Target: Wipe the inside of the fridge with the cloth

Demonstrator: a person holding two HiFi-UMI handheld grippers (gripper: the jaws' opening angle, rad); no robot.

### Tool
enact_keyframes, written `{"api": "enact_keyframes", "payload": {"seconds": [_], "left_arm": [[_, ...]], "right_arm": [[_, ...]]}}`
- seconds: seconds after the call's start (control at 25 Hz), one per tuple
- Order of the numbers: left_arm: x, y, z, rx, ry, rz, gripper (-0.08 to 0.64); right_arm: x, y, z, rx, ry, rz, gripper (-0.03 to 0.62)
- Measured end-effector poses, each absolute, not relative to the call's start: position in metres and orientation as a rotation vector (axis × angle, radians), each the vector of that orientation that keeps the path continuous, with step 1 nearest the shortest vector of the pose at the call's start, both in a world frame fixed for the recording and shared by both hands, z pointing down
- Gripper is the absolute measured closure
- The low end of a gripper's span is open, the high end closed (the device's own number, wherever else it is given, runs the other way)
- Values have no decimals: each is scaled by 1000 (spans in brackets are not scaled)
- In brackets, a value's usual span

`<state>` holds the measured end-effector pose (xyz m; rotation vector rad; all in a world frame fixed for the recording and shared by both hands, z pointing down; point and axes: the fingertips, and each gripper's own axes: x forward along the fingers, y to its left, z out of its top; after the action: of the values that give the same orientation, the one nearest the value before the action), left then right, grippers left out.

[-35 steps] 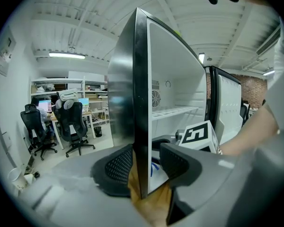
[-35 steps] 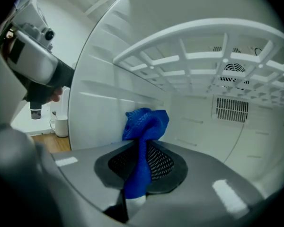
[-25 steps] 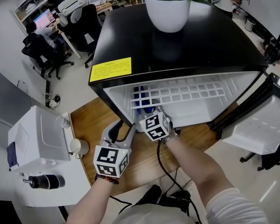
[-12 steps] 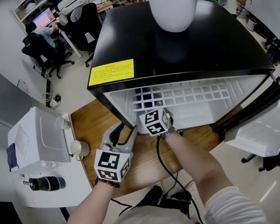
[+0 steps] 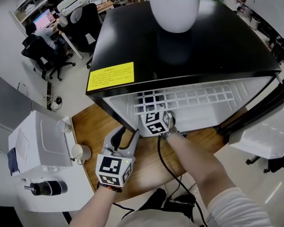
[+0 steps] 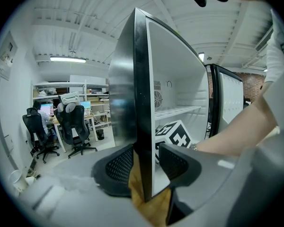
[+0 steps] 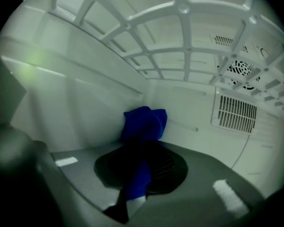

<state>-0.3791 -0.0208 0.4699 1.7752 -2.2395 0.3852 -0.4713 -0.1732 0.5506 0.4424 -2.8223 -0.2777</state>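
The black fridge (image 5: pixel 180 46) stands open on a wooden table, white inside. My right gripper (image 5: pixel 155 117) reaches in under the white wire shelf (image 5: pixel 189 98); only its marker cube shows in the head view. In the right gripper view it (image 7: pixel 142 167) is shut on a blue cloth (image 7: pixel 144 122), whose bunched end lies against the inner left wall near the back corner. My left gripper (image 5: pixel 124 137) sits at the fridge's front left corner. In the left gripper view its jaws (image 6: pixel 146 162) straddle the front edge of the fridge's left side wall (image 6: pixel 143 103) and hold it.
A white plant pot (image 5: pixel 174 11) stands on the fridge top. The fridge door (image 5: pixel 265 126) hangs open at the right. A vent grille (image 7: pixel 232 112) sits on the back wall inside. A white machine (image 5: pixel 38 145) and cups (image 5: pixel 80 150) stand left of the wooden table (image 5: pixel 146 160).
The right gripper has edged a little deeper under the shelf, and the blue cloth shows less through the grid. The left gripper stays on the fridge wall.
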Motion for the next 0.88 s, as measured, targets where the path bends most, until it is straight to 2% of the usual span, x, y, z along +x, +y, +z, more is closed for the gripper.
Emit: {"api": "enact_keyframes", "payload": {"seconds": [0.88], "left_arm": [[-381, -22, 471, 1747, -2264, 368, 383]], "right_arm": [[-430, -230, 548, 672, -2747, -285, 543]]}}
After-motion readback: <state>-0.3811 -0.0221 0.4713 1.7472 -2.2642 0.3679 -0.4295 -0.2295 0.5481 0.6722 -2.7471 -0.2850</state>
